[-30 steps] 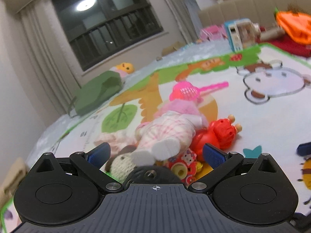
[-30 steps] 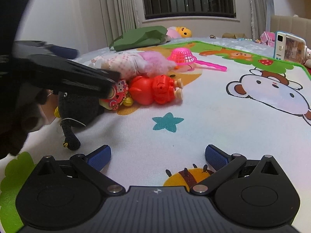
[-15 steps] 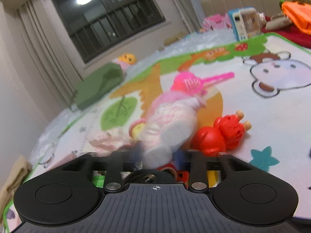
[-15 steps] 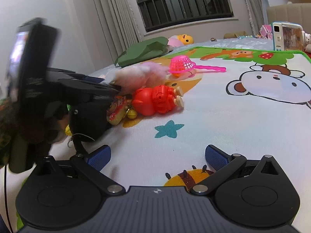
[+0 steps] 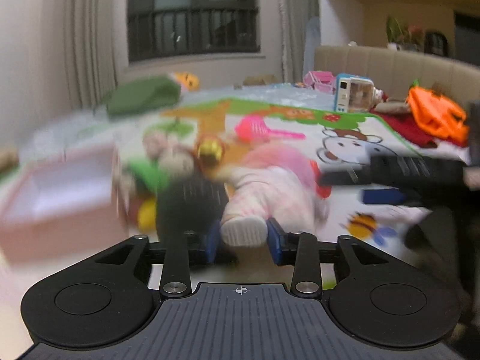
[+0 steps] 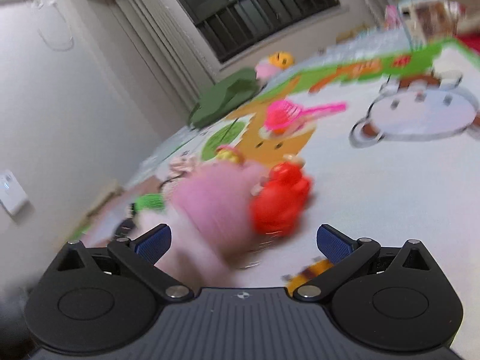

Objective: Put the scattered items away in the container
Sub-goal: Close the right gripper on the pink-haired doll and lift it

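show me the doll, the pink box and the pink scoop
doll point(image 5: 270, 189): left wrist view, on its checked trouser leg
pink box point(image 5: 57, 210): left wrist view, on its near outer wall
pink scoop point(image 5: 252, 127): left wrist view, on its slotted bowl

Behind your play mat point(image 5: 387, 162) with its cartoon cow point(image 5: 349, 144) you have a dark barred window point(image 5: 193, 15), pale curtains point(image 5: 87, 39), a beige sofa point(image 5: 390, 66), and a wall switch point(image 6: 12, 193) at left.
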`<state>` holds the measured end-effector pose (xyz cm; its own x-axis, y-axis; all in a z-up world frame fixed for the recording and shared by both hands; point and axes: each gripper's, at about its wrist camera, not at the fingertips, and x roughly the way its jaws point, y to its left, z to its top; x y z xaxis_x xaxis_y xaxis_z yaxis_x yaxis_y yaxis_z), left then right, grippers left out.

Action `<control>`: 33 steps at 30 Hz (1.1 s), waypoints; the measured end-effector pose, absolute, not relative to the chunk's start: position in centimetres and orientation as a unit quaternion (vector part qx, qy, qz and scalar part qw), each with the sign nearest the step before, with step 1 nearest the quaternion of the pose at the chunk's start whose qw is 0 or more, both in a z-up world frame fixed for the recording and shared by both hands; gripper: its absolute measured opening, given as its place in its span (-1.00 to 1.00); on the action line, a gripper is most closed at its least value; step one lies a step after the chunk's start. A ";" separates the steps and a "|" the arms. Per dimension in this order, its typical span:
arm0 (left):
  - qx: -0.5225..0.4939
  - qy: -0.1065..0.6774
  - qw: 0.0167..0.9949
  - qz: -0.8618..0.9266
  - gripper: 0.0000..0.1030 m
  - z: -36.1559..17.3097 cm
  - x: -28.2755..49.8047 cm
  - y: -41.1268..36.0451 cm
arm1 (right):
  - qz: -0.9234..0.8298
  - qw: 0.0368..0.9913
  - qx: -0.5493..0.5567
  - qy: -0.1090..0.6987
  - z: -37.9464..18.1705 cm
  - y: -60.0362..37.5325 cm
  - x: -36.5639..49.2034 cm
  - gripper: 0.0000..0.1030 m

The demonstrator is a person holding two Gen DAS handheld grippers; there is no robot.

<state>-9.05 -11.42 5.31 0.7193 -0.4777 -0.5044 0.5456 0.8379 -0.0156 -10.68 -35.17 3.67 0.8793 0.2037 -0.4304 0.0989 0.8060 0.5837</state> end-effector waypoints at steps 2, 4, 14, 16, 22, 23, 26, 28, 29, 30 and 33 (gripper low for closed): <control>0.046 0.256 0.925 -0.278 0.33 4.9 -9.8 -10.2 | 0.036 0.903 0.340 0.261 3.1 -34.6 -9.7 1.00; 0.043 0.244 0.929 -0.273 0.67 4.5 -10.6 -9.2 | 0.033 0.896 0.350 0.270 2.3 -33.7 -9.1 1.00; 0.063 0.226 0.929 -0.286 0.93 2.8 -13.1 -7.5 | 0.012 0.906 0.342 0.249 3.1 -31.7 -10.1 1.00; 0.066 0.220 0.930 -0.286 0.94 2.7 -13.5 -7.3 | 0.012 0.901 0.343 0.264 3.0 -31.8 -8.4 1.00; 0.065 0.219 0.936 -0.268 0.96 2.5 -13.8 -6.1 | 0.042 0.902 0.318 0.288 3.0 -30.0 -5.9 0.87; 0.063 0.220 0.936 -0.268 0.96 2.5 -13.8 -6.0 | 0.045 0.904 0.313 0.287 3.2 -29.6 -6.2 0.78; 0.062 0.218 0.934 -0.278 0.96 2.6 -13.8 -6.2 | 0.086 0.905 0.307 0.283 3.9 -28.4 -7.3 0.62; 0.072 0.211 0.931 -0.290 0.96 2.6 -14.0 -6.7 | 0.111 0.905 0.301 0.278 4.7 -27.2 -7.9 0.62; 0.080 0.207 0.930 -0.293 0.96 2.6 -14.2 -6.9 | 0.119 0.907 0.293 0.277 5.4 -26.4 -8.2 0.62; 0.088 0.204 0.931 -0.290 0.96 2.5 -14.3 -7.0 | 0.128 0.909 0.283 0.278 6.0 -25.6 -8.3 0.63; 0.092 0.200 0.939 -0.263 0.96 2.7 -14.1 -6.0 | 0.153 0.914 0.251 0.278 7.6 -22.9 -8.1 0.86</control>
<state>-14.08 -6.03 2.68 0.7821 -0.4570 -0.4236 0.5305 0.8450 0.0679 -8.14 -22.90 7.60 0.7983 0.4202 -0.4314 -0.1410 0.8268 0.5445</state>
